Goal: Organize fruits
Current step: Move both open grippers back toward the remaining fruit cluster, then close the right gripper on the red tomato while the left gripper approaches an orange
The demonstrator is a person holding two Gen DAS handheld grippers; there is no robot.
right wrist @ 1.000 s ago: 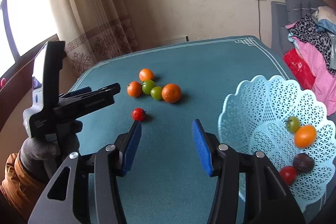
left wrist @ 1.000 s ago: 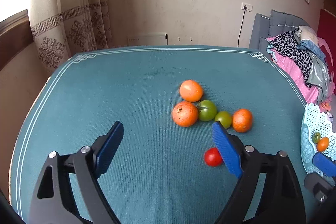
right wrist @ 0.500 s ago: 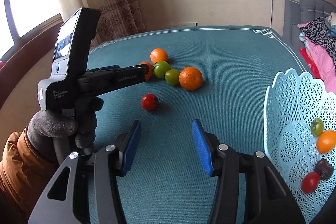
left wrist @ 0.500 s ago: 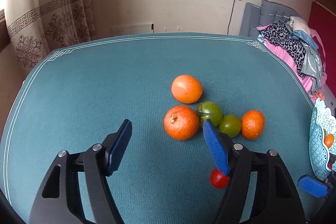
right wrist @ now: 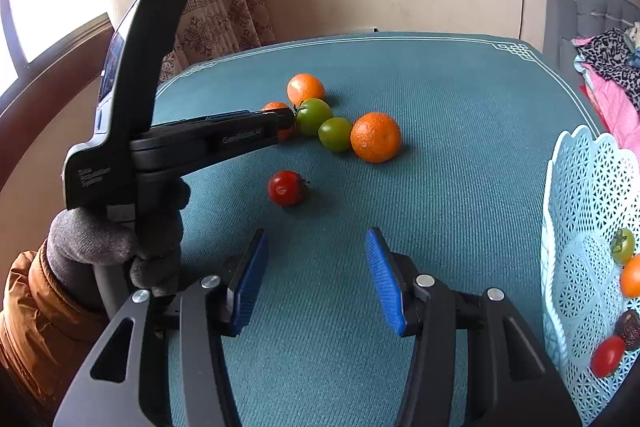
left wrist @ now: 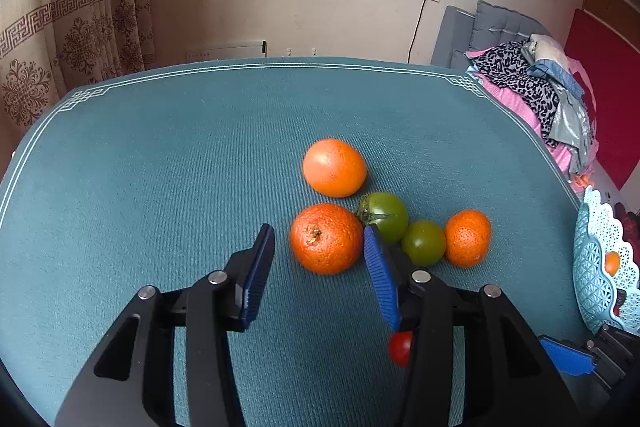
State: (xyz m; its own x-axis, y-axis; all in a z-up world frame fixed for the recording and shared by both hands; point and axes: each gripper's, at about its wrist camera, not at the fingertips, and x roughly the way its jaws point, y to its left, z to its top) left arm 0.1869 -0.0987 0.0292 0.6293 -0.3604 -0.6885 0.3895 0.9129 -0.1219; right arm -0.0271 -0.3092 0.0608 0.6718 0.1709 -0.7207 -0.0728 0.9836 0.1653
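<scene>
- Teal cloth with a thin white border line covers the table (left wrist: 160, 167) we work on; cream wall, patterned curtains (left wrist: 80, 39) and a grey headboard with piled clothes (left wrist: 532, 83) stand behind it.
- At the table's right edge we see the pale blue lattice basket (right wrist: 580, 227), holding a green tomato, an orange fruit, a dark fruit and a red tomato.
- Our left gripper (left wrist: 320, 255) is spread wide, its tips flanking the nearest orange (left wrist: 326, 238) without clamping it; whether the pads touch the peel we cannot tell.
- Just behind that orange lie a second orange (left wrist: 334, 167), two green tomatoes (left wrist: 384, 215) (left wrist: 423, 242) and a third orange (left wrist: 467, 237), clustered close together.
- A red tomato (right wrist: 287, 187) sits apart from the cluster, nearer to us, partly hidden behind the left gripper's right finger in its own view.
- Our right gripper (right wrist: 316, 271) hangs open above bare cloth, holding nothing, near the red tomato and left of the basket.
- A grey-gloved hand (right wrist: 116, 247) grips the left tool's handle.
</scene>
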